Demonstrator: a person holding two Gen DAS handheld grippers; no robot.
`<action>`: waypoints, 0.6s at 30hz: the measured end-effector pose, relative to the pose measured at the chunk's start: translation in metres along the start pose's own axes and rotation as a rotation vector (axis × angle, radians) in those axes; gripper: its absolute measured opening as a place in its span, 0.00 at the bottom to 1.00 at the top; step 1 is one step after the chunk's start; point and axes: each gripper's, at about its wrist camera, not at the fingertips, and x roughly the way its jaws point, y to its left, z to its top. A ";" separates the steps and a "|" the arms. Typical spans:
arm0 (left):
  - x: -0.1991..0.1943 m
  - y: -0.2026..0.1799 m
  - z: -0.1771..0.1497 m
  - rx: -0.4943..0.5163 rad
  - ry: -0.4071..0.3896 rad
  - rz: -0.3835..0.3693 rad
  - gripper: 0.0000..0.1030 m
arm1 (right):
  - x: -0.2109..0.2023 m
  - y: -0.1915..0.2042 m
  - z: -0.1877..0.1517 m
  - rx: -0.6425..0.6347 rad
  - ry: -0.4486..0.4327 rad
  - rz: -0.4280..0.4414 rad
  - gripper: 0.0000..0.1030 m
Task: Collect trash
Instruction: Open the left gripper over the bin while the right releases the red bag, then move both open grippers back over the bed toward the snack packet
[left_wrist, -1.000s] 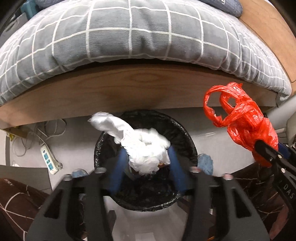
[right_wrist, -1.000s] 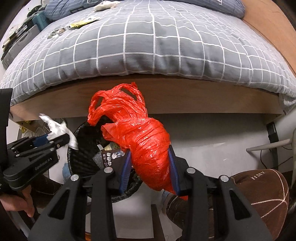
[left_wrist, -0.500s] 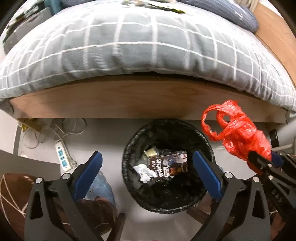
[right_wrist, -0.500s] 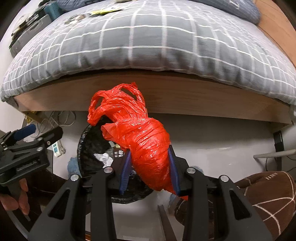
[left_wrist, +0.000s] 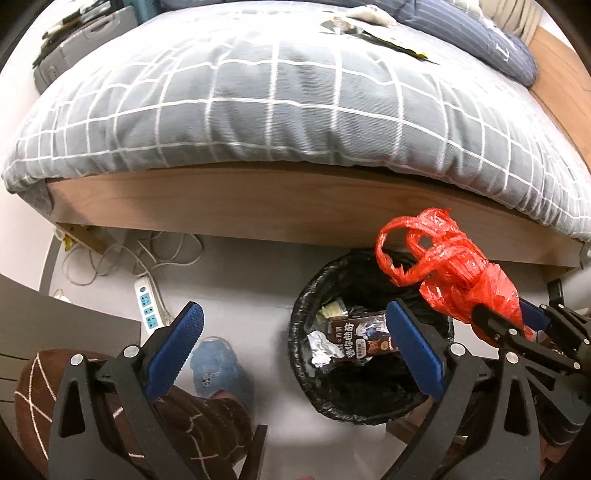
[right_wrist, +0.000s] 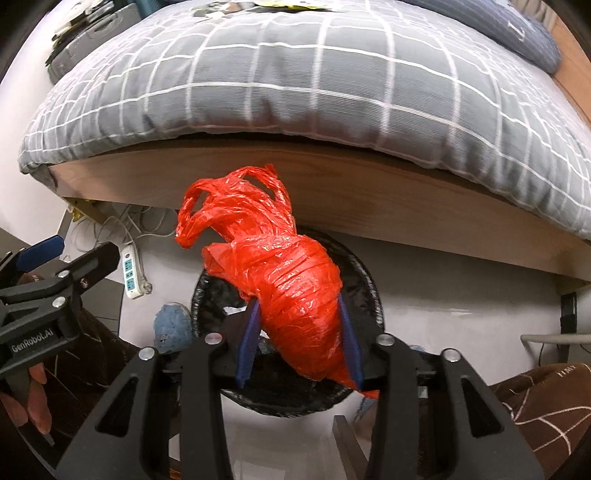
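Observation:
A black-lined trash bin (left_wrist: 296, 332) stands on the floor by the bed, with a brown carton (left_wrist: 360, 338) and a foil wrapper (left_wrist: 321, 345) inside. My left gripper (left_wrist: 293, 314) is wide open and empty, its fingers straddling the bin's left side. A crumpled red plastic bag (right_wrist: 291, 288) hangs over the bin (right_wrist: 373, 295) between the pads of my right gripper (right_wrist: 297, 306), whose jaws are opening while the pads still touch the bag. From the left wrist view the bag (left_wrist: 461, 273) and right gripper (left_wrist: 506, 314) sit over the bin's right rim. The left gripper (right_wrist: 79, 251) shows at the left edge.
A bed with a grey checked duvet (left_wrist: 277, 103) and wooden frame (left_wrist: 258, 206) rises behind the bin. A power strip (left_wrist: 147, 302) and cables lie on the floor to the left. A blue slipper (left_wrist: 218, 369) and a person's brown trouser legs (left_wrist: 192, 424) are close by. Wrappers (left_wrist: 369, 29) lie on the bed.
My left gripper opened and let a white tissue wad fall into the bin, then shifted left. My right gripper carried the red bag from beside the bin to over it.

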 end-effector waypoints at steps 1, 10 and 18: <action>0.000 0.002 0.000 -0.004 0.002 -0.003 0.94 | 0.001 0.001 0.001 -0.003 0.000 0.001 0.45; -0.008 0.002 0.005 -0.005 -0.014 -0.013 0.94 | -0.010 0.001 0.006 -0.010 -0.061 -0.026 0.77; -0.032 -0.003 0.023 0.003 -0.069 -0.025 0.94 | -0.050 -0.023 0.022 0.008 -0.188 -0.062 0.92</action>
